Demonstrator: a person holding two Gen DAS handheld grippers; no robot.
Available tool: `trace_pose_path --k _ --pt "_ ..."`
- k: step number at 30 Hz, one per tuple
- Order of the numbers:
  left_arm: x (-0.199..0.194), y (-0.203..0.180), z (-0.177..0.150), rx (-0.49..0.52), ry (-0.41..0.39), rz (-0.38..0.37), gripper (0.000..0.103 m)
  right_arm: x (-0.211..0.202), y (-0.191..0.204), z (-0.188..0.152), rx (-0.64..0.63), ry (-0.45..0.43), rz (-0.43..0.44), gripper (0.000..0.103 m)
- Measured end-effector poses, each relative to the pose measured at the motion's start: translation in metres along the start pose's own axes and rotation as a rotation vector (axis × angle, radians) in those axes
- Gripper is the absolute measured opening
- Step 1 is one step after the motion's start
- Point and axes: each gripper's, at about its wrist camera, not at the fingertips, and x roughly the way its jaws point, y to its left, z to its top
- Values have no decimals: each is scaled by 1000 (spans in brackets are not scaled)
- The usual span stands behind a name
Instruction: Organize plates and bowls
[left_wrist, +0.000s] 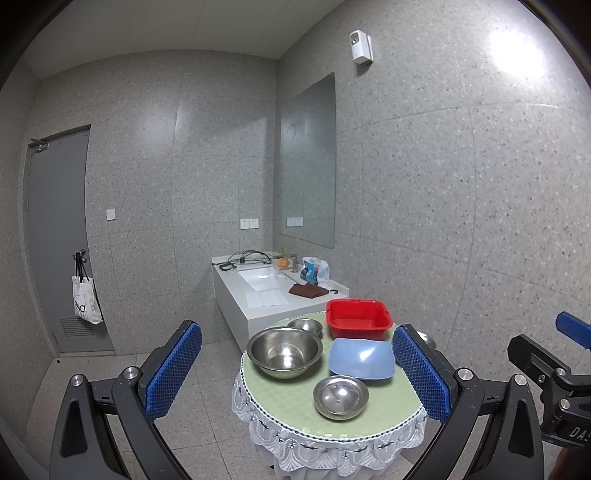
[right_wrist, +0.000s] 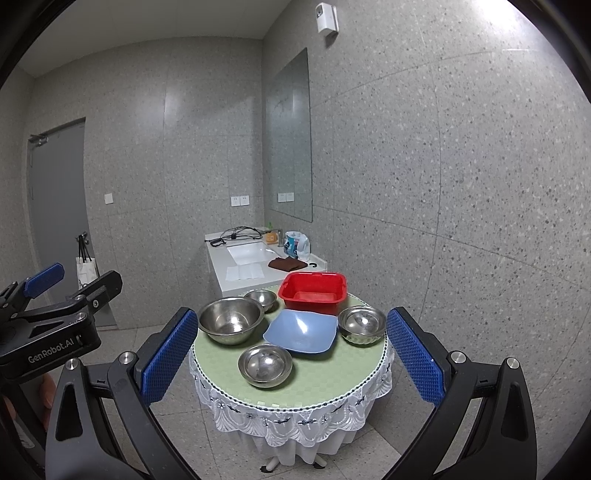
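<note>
A round table (right_wrist: 221, 373) stands near the sink counter (right_wrist: 221, 273); both grippers (left_wrist: 297, 365) (right_wrist: 291, 343) hover before the table, jaws spread wide, empty.

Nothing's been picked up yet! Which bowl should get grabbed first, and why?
Probably the nearest small steel bowl: the open right gripper could lower onto its rim. It sits alone at the table front, uncovered, and looks small enough to nest in the big steel bowl.

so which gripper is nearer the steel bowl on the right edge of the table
Right. The right gripper frames that bowl beside its right finger; the left gripper sits further left, its finger hiding it.
</note>
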Motion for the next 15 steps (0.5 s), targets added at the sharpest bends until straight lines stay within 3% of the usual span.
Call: trace_pose_path --k 10,15 --pt "10 -5 0 12 5 -10 102 6 -10 0 15 6 -6 103" --pt "37 7 2 11 42 -7 102 17 -18 -1 30 15 -14 103"
